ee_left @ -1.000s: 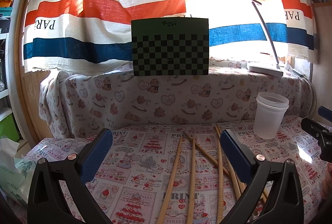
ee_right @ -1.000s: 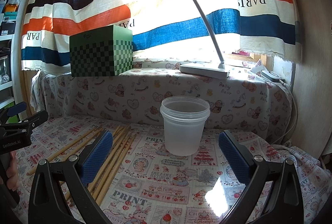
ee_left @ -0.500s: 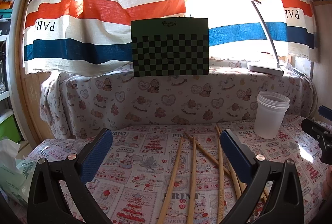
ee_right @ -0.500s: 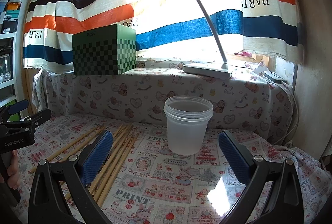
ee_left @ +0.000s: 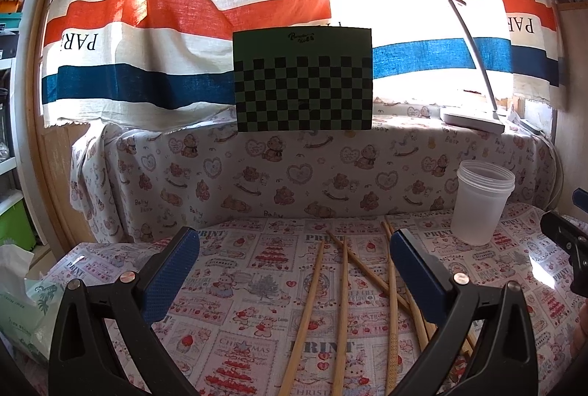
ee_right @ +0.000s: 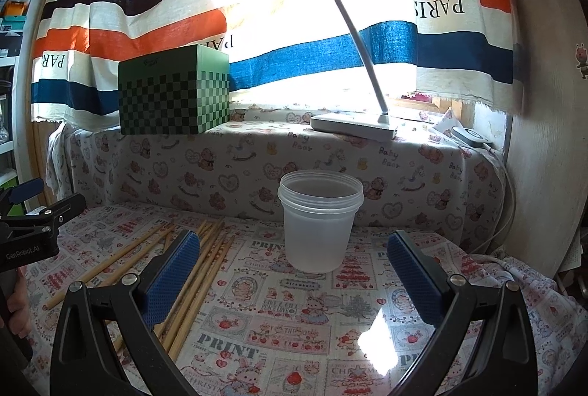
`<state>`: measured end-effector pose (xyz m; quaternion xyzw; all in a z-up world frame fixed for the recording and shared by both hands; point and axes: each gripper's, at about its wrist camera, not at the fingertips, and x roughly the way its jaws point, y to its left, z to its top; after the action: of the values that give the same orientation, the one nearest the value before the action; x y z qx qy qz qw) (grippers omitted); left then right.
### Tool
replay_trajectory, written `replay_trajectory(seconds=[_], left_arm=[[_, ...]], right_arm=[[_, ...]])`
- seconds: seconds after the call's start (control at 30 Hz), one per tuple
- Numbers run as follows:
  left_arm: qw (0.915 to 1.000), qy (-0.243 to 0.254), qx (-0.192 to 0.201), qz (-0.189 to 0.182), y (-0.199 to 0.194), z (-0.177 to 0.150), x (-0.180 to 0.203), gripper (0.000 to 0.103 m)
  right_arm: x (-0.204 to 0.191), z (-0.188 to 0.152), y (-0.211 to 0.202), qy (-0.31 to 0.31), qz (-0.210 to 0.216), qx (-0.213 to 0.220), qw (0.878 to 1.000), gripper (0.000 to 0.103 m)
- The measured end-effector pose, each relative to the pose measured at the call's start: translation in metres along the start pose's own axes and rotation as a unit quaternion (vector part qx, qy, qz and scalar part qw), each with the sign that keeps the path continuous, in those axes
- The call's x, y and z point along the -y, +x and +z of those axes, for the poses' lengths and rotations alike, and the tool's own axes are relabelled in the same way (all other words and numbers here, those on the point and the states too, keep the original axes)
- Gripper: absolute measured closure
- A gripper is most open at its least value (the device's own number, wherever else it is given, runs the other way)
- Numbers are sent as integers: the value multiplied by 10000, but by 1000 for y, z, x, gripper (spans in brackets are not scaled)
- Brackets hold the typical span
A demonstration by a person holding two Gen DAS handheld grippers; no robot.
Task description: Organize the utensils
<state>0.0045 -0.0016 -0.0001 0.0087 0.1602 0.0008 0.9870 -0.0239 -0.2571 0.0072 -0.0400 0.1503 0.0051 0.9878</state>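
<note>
Two grippers are held above a counter covered with a printed cloth, and behind it a striped curtain, a green checkered box and a desk lamp are seen on a raised ledge. From the right wrist view, a clear plastic cup stands upright at twelve o'clock, empty as far as can be seen. Wooden chopsticks lie loose on the cloth, fanned out toward nine o'clock of the cup and well apart from it. The left gripper is held with its fingers spread wide and nothing between them; the right gripper likewise is open and empty.

Nothing has been gathered yet: every chopstick is judged to be left for collecting, probably into the cup.

Against the earlier frames, little has changed; the cup sits slightly farther off in the right view, and the chopsticks have not been touched.
</note>
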Motion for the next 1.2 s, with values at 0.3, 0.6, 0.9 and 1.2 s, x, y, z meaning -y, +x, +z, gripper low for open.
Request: replay_trajectory(seconds=[0.3,0.6,0.9,1.2], left_arm=[[9996,-141,54,250,0,-1,-5,0],[9990,-195,79,395,-1,-1,-6,0],[9984,-213,60,516,-1,-1,-8,0],[9985,-211,-25,495,2,-1,-7,0]], right_arm=[[-14,10,3,29,707,-618,9956,27],[-46,7,52,159,1225,-2299,9654,49],[-65,-12,85,457,1113,-3206,9396,76],[-73,-27,89,303,1001,-3682,9238,88]])
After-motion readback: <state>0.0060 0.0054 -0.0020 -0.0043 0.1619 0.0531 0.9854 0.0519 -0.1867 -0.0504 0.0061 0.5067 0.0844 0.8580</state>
